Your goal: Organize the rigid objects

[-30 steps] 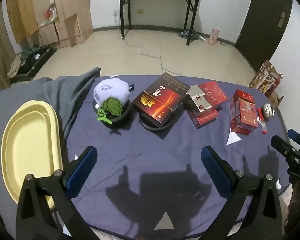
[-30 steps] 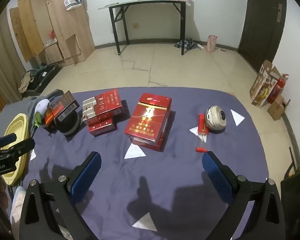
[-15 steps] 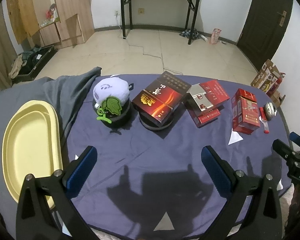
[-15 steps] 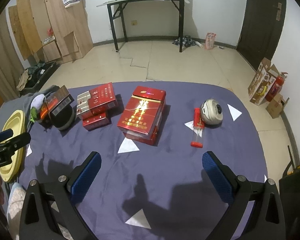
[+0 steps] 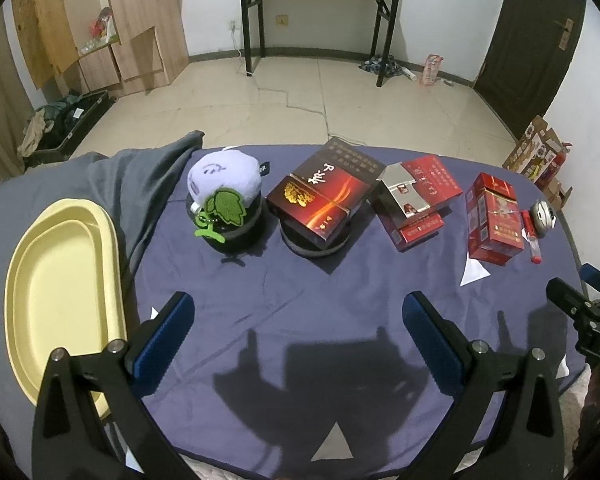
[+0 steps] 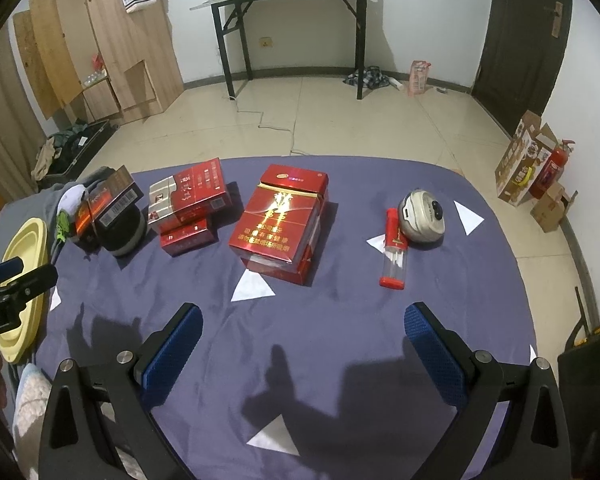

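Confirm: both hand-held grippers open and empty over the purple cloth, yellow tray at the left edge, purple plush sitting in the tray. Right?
One thing is off: the purple plush is not in the yellow tray. It sits on a black round object on the cloth, apart from the tray, as the left wrist view shows. The rest holds: left hand-held gripper and right hand-held gripper are open and empty.

On the purple cloth, a dark box tilts on a black disc, two red boxes stack just right, a red carton further right.
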`<state>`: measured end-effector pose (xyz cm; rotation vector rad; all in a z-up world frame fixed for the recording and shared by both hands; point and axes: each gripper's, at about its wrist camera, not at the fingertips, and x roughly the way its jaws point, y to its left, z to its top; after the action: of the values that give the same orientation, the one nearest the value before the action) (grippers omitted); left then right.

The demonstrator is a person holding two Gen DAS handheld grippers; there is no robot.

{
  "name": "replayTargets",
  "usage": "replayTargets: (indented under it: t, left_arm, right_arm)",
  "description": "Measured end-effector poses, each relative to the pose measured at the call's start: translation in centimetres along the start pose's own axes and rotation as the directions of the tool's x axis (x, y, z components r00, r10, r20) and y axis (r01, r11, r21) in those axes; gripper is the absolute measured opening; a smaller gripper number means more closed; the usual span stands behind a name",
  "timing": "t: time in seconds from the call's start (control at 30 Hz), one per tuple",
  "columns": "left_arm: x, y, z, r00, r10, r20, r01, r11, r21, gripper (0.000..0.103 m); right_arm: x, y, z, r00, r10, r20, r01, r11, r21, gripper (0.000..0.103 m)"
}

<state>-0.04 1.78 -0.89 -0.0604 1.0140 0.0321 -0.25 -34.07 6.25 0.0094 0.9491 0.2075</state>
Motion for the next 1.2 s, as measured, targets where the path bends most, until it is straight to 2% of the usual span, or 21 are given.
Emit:
replayTargets:
  t: [0.4,0.6,0.77,1.03,1.2]
  left_arm:
    - [0.5,-0.1,-0.4,1.000,0.000,-0.018,0.000,1.000,0.003,0.103]
    - [-0.1,-0.5,-0.4,1.000,0.003,0.001,-0.003,1.000,0.025,0.103]
    - [-0.3,-0.1,-0.5,0.999,-0.015,-0.047,0.013,0.999,-0.031,0.103]
    - [-1.7,-1.0,-0.5,1.000,0.027,0.012,-0.027,0.999,0.023,0.103]
    - [-2.0,-1.0,-0.6,1.000,0.023,0.009,-0.023,1.000,0.013,0.103]
  right_arm:
    - [0.4,0.4,-0.3,1.000,0.019,-0.013,-0.019,1.000,-0.010,0.103]
    - [0.6,0.3,-0.4,1.000,0.021,-0.017,-0.021,1.000,0.003,0.103]
    - [0.6,0.5,-0.5,0.999,0.030,-0.025,-0.030,1.000,0.007,0.103]
    - [0.2,1.0,-0.6,0.999,0.031,-0.017,-0.031,1.000,-0.002,0.103]
    - [-0.2,1.2,-0.8,1.000,0.017,-0.009,-0.017,1.000,-0.021,0.103]
